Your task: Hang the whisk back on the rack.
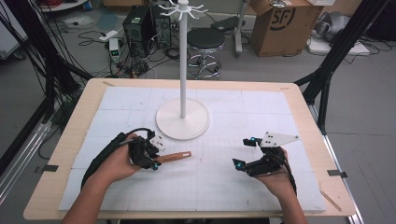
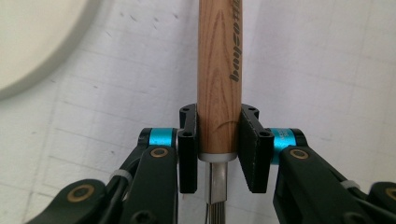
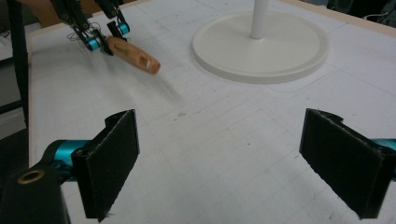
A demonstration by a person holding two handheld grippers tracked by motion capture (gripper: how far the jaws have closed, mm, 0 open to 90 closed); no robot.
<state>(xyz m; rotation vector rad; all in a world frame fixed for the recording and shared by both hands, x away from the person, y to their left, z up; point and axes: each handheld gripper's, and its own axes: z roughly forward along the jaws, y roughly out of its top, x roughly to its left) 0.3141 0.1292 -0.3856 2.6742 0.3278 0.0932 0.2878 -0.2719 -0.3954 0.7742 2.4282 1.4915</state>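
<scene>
A utensil with a wooden handle (image 1: 176, 157) lies level over the white mat, pointing right toward the table's middle. My left gripper (image 1: 154, 161) is shut on its near end. In the left gripper view the black pads (image 2: 250, 149) press on both sides of the handle (image 2: 219, 70), just above a metal collar with thin wires running back toward the camera. My right gripper (image 1: 244, 152) stands open at the front right, with nothing between its wide-set pads (image 3: 112, 163). In the right gripper view, the left gripper (image 3: 103, 41) and the handle (image 3: 135, 56) appear at the far left.
A white hanging stand with a round base (image 1: 182, 125) and a tall pole (image 1: 183, 70) sits at the mat's middle back, just beyond the handle's tip. The wooden table edge (image 1: 308, 116) frames the mat. A stool (image 1: 205, 42) and boxes stand on the floor behind.
</scene>
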